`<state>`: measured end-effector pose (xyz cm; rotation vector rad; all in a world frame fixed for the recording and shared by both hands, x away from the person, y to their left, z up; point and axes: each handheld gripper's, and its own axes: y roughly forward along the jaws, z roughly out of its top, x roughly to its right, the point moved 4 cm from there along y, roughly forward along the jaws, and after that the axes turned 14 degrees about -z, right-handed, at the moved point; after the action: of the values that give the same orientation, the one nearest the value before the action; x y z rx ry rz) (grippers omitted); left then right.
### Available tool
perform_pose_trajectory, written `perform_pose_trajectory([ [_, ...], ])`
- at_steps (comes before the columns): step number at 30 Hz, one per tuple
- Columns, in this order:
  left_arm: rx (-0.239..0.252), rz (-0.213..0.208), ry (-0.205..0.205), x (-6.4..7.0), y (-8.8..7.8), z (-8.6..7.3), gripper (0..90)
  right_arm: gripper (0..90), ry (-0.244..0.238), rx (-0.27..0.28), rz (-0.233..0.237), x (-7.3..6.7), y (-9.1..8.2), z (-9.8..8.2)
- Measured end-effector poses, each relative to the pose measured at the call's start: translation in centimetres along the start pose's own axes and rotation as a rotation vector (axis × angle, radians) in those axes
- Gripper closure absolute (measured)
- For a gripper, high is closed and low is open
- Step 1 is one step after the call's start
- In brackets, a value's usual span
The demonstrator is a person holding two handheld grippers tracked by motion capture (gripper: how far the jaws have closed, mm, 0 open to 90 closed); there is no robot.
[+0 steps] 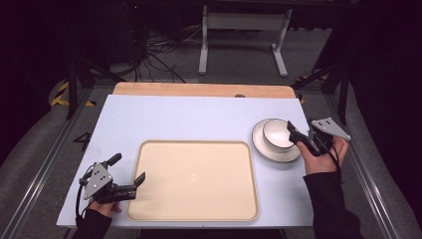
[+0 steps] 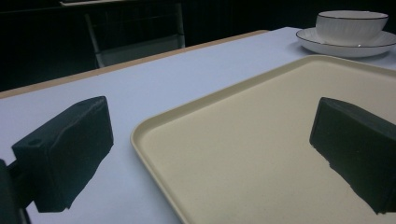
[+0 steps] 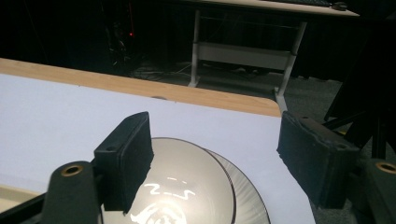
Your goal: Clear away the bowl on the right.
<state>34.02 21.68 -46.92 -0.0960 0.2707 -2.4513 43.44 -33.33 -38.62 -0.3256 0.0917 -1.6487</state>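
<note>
A white bowl (image 1: 276,133) sits on a white saucer (image 1: 259,145) at the table's right side. My right gripper (image 1: 298,135) hovers at the bowl's right rim with its jaws wide open. In the right gripper view, the right gripper (image 3: 219,154) has one jaw over the bowl (image 3: 187,186) and the other out past the saucer (image 3: 254,198), and neither pad presses on anything. A large cream tray (image 1: 199,143) lies at the front centre. My left gripper (image 1: 129,168) is open at the tray's front left edge. In the left gripper view, the left gripper (image 2: 212,149) straddles the tray's rim (image 2: 154,126) and holds nothing.
The table has a pale blue top (image 1: 174,114) with a wooden strip (image 1: 199,89) along its far edge. Beyond it are a white table frame (image 1: 244,35) and cables on the dark floor. The bowl and saucer (image 2: 348,44) lie far right in the left gripper view.
</note>
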Motion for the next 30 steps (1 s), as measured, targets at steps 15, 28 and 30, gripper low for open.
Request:
perform_pose_trajectory([
  [15,0.001,-0.002,0.002,0.0,0.0,0.0,0.1,38.9,0.014,-0.190,0.008,0.0,2.5,-0.2],
  [28,0.001,-0.003,0.002,0.0,0.0,0.0,0.1,46.6,-0.012,-0.423,-0.017,0.5,4.5,-1.8],
  [30,0.001,-0.003,0.002,0.0,0.0,0.0,0.2,47.6,-0.014,-0.443,-0.018,0.6,4.7,-1.9],
])
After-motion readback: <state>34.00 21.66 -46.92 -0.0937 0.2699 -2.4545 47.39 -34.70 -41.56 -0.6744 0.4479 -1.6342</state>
